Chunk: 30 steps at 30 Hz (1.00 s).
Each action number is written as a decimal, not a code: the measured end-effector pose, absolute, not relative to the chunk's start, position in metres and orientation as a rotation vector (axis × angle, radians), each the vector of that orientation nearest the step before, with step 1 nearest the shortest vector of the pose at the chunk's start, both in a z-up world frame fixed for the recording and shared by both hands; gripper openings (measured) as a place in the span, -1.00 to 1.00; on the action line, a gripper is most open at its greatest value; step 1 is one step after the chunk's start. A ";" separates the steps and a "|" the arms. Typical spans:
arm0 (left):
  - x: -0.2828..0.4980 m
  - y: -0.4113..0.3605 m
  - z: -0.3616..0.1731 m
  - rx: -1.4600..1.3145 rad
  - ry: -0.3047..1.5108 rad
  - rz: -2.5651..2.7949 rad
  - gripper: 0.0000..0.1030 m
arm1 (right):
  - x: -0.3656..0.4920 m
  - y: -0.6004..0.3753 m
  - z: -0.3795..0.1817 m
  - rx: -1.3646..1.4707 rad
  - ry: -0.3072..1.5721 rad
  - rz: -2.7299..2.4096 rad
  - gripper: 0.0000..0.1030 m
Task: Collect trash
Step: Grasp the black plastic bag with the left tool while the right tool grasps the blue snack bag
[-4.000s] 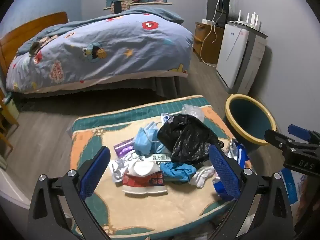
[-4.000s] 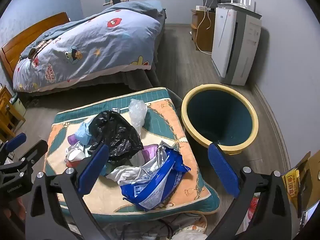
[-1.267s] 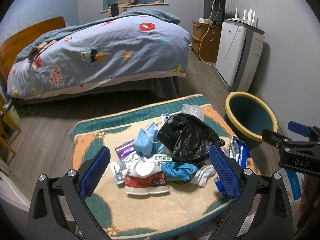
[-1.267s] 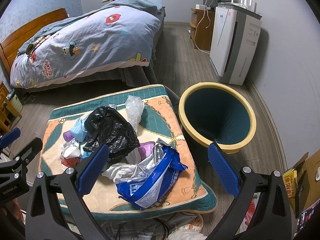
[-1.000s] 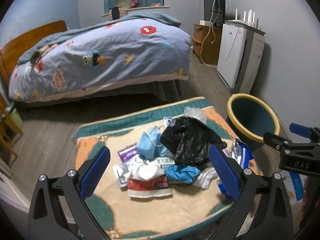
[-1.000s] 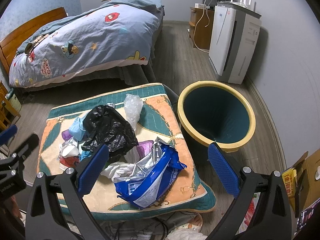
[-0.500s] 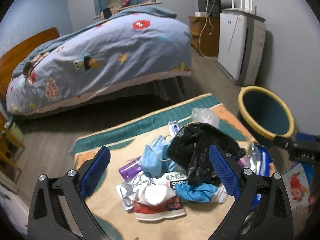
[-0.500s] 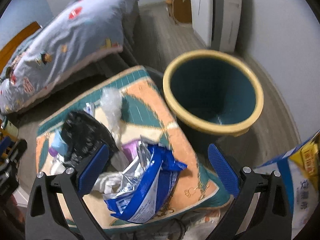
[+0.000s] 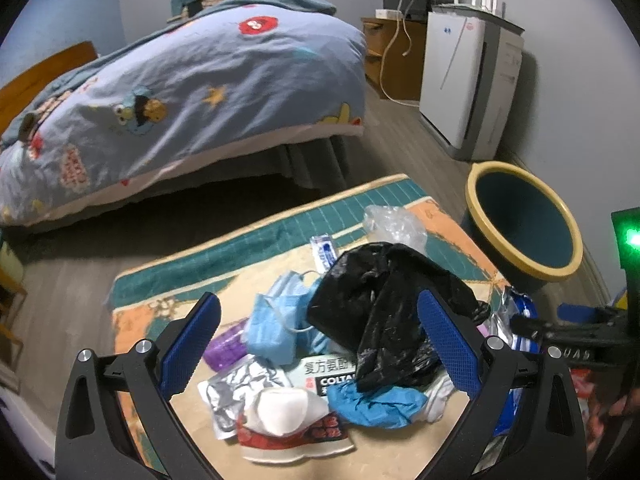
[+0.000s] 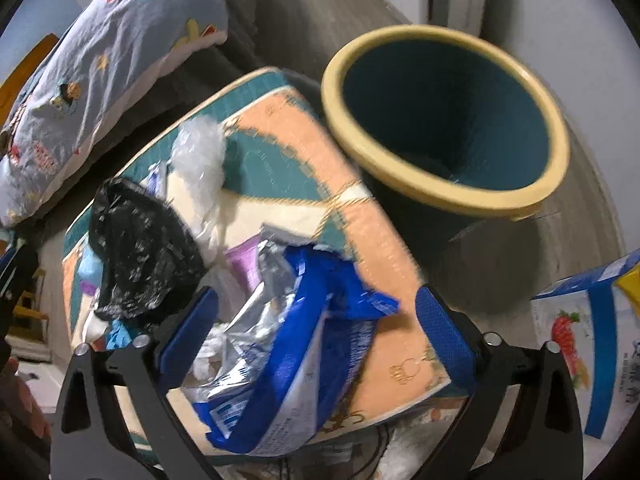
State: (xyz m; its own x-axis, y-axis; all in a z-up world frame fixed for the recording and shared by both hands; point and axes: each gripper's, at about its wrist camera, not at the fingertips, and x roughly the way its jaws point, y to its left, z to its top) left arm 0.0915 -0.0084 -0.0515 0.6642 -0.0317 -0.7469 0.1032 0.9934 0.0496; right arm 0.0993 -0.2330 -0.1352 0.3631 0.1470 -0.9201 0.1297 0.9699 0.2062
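Note:
A heap of trash lies on a patterned cushion: a black plastic bag, blue face masks, a purple wrapper, a blue glove, a clear bag and a red-and-white packet. My left gripper is open above the heap, holding nothing. My right gripper is open, low over a blue-and-silver foil bag at the cushion's right edge; the bag lies between the fingers. A yellow-rimmed teal bin stands right of the cushion, also in the left wrist view.
A bed with a blue cartoon quilt fills the back left. A white air purifier and a wooden cabinet stand along the right wall. A printed carton stands at the right. Grey wood floor surrounds the cushion.
Both grippers have moved forward and down toward the cushion. The right one tilted and closed in on the blue foil bag; the left one neared the black bag. Both stay open.

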 end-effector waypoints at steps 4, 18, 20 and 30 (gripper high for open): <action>0.097 -0.017 -0.061 0.103 0.867 -0.114 0.83 | 0.098 -0.225 -0.142 0.228 1.239 0.008 0.44; 0.112 -0.048 -0.116 0.173 1.038 -0.218 0.21 | 0.092 -0.232 -0.135 0.241 1.253 -0.008 -0.20; 0.112 -0.052 -0.124 0.189 1.063 -0.228 0.10 | 0.090 -0.232 -0.138 0.271 1.273 0.016 -0.06; 0.113 -0.060 -0.119 0.218 1.047 -0.243 -0.58 | 0.094 -0.235 -0.134 0.276 1.253 0.065 -0.69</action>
State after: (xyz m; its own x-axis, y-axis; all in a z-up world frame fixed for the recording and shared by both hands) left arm 0.1134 -0.0602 -0.1195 0.4781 -0.0942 -0.8732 0.3008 0.9517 0.0620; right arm 0.0944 -0.2346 -0.1336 0.3150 0.1987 -0.9281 0.1018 0.9651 0.2412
